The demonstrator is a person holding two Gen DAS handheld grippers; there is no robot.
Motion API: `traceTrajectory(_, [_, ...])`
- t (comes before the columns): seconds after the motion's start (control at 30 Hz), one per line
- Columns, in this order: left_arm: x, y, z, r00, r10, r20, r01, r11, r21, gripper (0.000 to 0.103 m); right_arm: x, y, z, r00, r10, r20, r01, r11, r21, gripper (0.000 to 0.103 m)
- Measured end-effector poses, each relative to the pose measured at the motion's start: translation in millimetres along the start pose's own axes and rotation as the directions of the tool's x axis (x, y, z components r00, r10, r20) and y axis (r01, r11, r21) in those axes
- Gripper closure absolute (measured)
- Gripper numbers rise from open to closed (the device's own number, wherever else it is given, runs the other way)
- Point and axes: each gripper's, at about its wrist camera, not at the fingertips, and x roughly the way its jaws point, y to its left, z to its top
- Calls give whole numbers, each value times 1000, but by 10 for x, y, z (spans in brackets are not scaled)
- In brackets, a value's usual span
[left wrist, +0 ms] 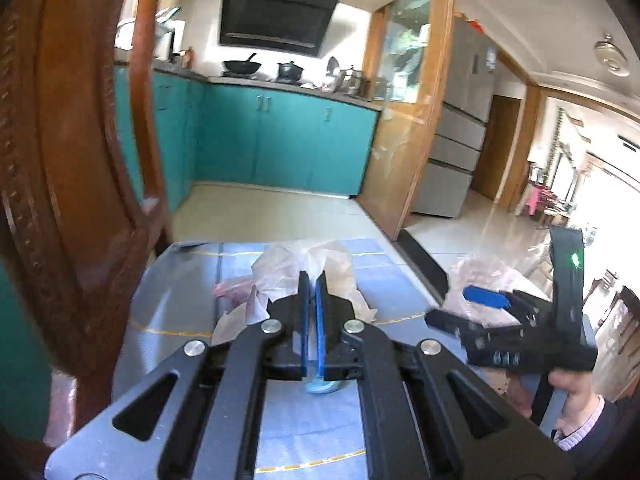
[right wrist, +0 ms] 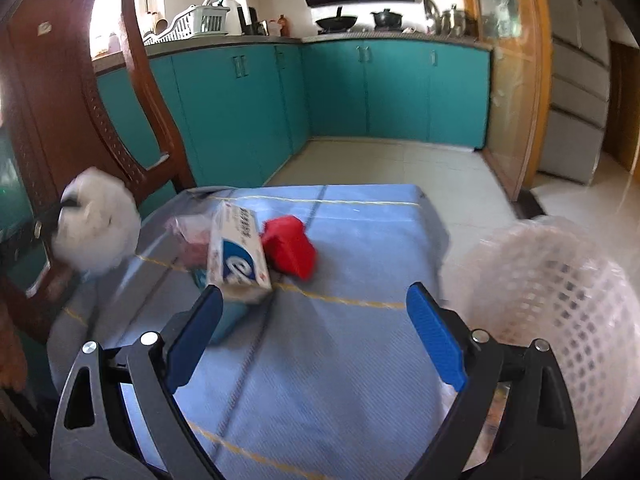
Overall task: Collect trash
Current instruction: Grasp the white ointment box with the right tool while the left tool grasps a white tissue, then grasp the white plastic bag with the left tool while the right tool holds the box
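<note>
A kitchen table covered with a blue cloth [right wrist: 340, 360] stands before teal cabinets, with a carved wooden chair [right wrist: 60, 100] at its left edge. At the left, the left gripper [left wrist: 312, 280] has its blue pads pressed together on a crumpled whitish piece of trash [right wrist: 96, 232], probably a plastic bag or tissue, though blur hides its detail, lifted beside the chair. Toward the middle of the cloth lie a toothpaste box [right wrist: 238, 256] and a red packet [right wrist: 290, 250] just beside it, the right gripper [right wrist: 316, 344] hangs nearer with its jaws wide apart and empty, and a white lattice bin [right wrist: 560, 300] lined with a clear bag stands at the table's right.
</note>
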Motion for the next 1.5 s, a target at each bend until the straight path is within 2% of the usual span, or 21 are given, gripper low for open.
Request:
traceTrajectory(0.13, [79, 111, -51, 997, 59, -55, -62, 997, -48, 99, 360, 105, 187, 988, 146, -58, -144, 989, 39, 12])
traceTrajectory(0.23, [134, 151, -86, 991, 104, -78, -108, 993, -45, 99, 669, 235, 212, 987, 120, -108, -120, 993, 6, 13])
traceTrajectory(0.3, [169, 195, -111, 989, 118, -88, -121, 992, -31, 98, 835, 295, 183, 983, 119, -136, -121, 993, -5, 21])
traceTrajectory(0.37, [212, 188, -133, 985, 142, -102, -143, 990, -8, 98, 940, 322, 154, 975, 146, -166, -146, 989, 12, 38])
traceTrajectory(0.43, [298, 202, -135, 980, 159, -116, -159, 987, 6, 98, 986, 363, 121, 967, 176, -182, -177, 984, 11, 50])
traceTrajectory(0.53, [361, 230, -132, 976, 165, -142, -166, 986, 4, 98, 907, 427, 109, 973, 161, -168, -169, 985, -34, 56])
traceTrajectory(0.7, [424, 160, -180, 981, 127, -149, -127, 992, 11, 97, 560, 398, 43, 980, 129, -149, -141, 987, -75, 58])
traceTrajectory(0.77, [460, 139, -247, 981, 97, -170, -96, 995, 15, 97, 293, 316, -32, 987, 92, -130, -102, 992, -77, 58])
traceTrajectory(0.93, [644, -21, -395, 958, 15, -288, -2, 999, 48, 97, -103, 126, -355, 989, -33, -145, 21, 996, -86, 58])
traceTrajectory(1.0, [715, -75, -442, 943, -34, -330, 54, 997, 53, 95, -125, 113, -494, 981, -47, -186, 25, 993, -117, 54])
traceTrajectory(1.03, [729, -99, -454, 939, -51, -340, 75, 996, 56, 84, -114, 117, -529, 979, -40, -200, 15, 992, -124, 51])
traceTrajectory(1.07, [724, -110, -450, 940, -55, -336, 78, 995, 57, 65, -107, 115, -556, 977, -28, -210, 2, 992, -125, 45])
traceTrajectory(1.13, [703, -84, -445, 949, -50, -313, 68, 997, 46, 49, -105, 97, -578, 978, -5, -207, -20, 993, -117, 38])
traceTrajectory(1.2, [705, -23, -432, 951, -53, -303, 61, 998, 17, 46, -80, 72, -559, 979, 0, -205, -22, 994, -104, 36])
traceTrajectory(1.27, [758, 12, -439, 951, -11, -309, 16, 1000, 13, 38, -24, 34, -548, 977, -3, -213, -15, 996, -86, 36])
traceTrajectory(1.37, [843, 34, -476, 942, 79, -327, -65, 996, 53, 32, 67, 73, -563, 975, -8, -223, -10, 997, -83, 36])
traceTrajectory(1.43, [891, 50, -501, 936, 95, -338, -81, 995, 55, 27, 105, 125, -566, 974, -13, -225, -10, 995, -100, 36])
traceTrajectory(1.5, [930, 63, -531, 930, 99, -354, -85, 995, 54, 27, 133, 182, -576, 974, -27, -225, -2, 992, -126, 36])
